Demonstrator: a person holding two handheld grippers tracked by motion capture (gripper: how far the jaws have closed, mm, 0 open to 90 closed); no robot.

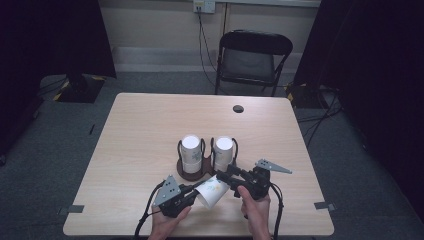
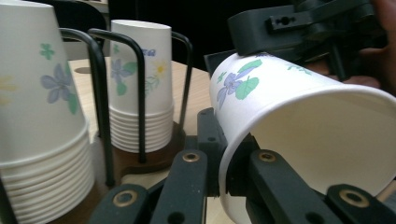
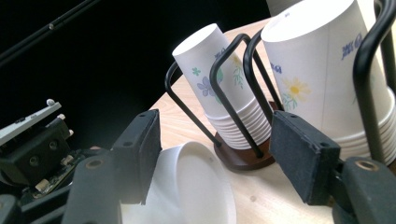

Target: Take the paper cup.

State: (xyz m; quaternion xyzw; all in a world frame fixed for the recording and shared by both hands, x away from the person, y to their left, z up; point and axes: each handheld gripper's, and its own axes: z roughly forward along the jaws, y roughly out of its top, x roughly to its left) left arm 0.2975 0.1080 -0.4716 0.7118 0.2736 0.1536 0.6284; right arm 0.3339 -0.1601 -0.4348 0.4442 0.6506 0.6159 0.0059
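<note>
Cup [image 1: 212, 190]: a single white paper cup with a flower print lay tilted on its side, held just above the near edge of the desk, between the two grippers; its open mouth faced the left gripper, its base pointed toward the right one.
Left gripper [image 1: 192, 191]: its jaws pinched the cup's rim, one jaw inside the mouth and one outside, as the left gripper view showed [image 2: 219, 172].
Right gripper [image 1: 224, 176]: its jaws stood spread, with a wide gap between the two pads [image 3: 301, 163]; from above they sat at the cup's base end, and I could not tell whether they touched it.
Hands: the left hand [image 1: 167, 222] and right hand [image 1: 256, 207] came in from the near edge, each gripping its tool.
Holder [image 1: 192, 172]: a dark round-based wire rack stood just behind the cup, near the middle of the desk.
Stacks: two stacks of upturned cups stood in it side by side, left [image 1: 191, 152] and right [image 1: 222, 152].
Desk [image 1: 150, 130]: pale wood, with a dark round hole [image 1: 238, 108] near its far edge.
Chair [image 1: 252, 60]: a black folding chair stood beyond the desk.
</note>
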